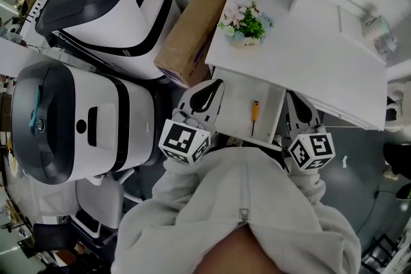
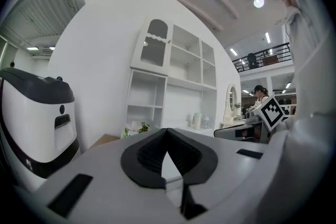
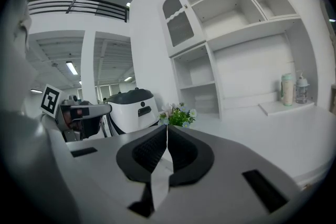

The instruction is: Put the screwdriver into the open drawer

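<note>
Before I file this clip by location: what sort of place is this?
Likely a mock room in a lab hall: white desk with shelf unit, large white machines beside it, mezzanine railing.

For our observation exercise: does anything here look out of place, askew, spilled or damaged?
Nothing stands out. The screwdriver lies flat inside the open drawer, the flower pot stands upright on the desk, and nothing is spilled.

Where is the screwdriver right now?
In the head view, the screwdriver lies inside the open drawer, between the left tool and the right tool, with the flowers just beyond.
</note>
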